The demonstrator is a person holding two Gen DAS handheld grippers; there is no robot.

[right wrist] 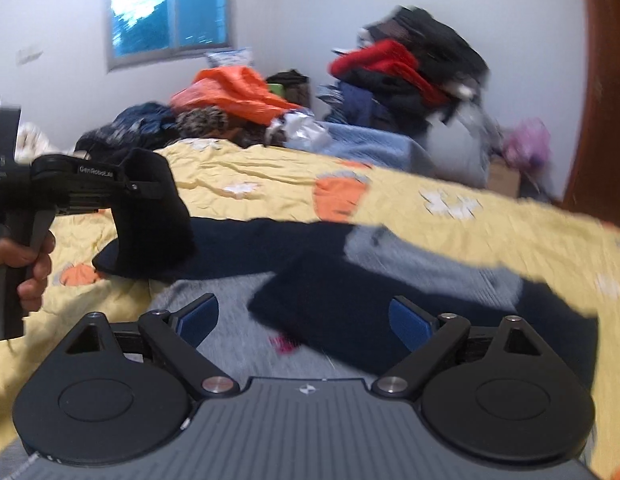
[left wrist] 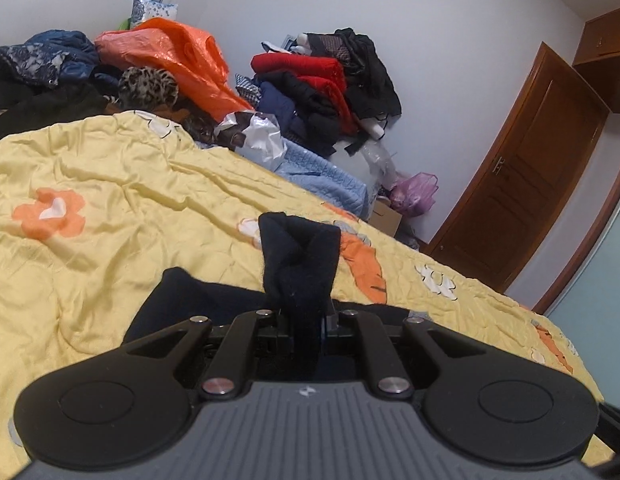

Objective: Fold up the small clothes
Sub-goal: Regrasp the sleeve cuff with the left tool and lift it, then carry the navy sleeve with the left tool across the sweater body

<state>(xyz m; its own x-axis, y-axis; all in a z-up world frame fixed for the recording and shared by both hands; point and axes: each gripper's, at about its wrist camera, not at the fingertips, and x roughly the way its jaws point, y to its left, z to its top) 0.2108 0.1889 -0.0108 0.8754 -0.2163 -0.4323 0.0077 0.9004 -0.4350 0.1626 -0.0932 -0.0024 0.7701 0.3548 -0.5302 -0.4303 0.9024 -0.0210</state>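
Bed: wide surface under a crumpled pale-yellow quilt, cotton look, printed with orange and white flowers; creases run across it.

Window: at eleven o'clock from the right wrist view, grey frame in a plain white wall.

Left hand: at nine o'clock in the right wrist view, wrapped round a black pistol-style handle.

Left tool: black linkage arms with steel pivots, jaws pinched together on a fold of the dark garment, whose cloth stands up bunched past the fingertips. The fabric is navy, soft and fuzzy, a knit or fleece.

Dark garment, remainder: spread flat over the quilt, one long limb running toward three o'clock, a grey ribbed panel beside it; the picture is blurred here, so the seams cannot be read.

Right tool: same black build, blue pads facing inward, jaws spread wide above the garment and gripping nothing.

Far side of bed, twelve o'clock: an orange plastic sheet, glossy and crinkled; a leopard-print furry item; a silver-white crumpled bag; a quilted light-blue cover.

Clothes pile: red knit, black and navy pieces heaped against the wall at one o'clock.

Door: brown panelled wood, metal handle, at three o'clock.
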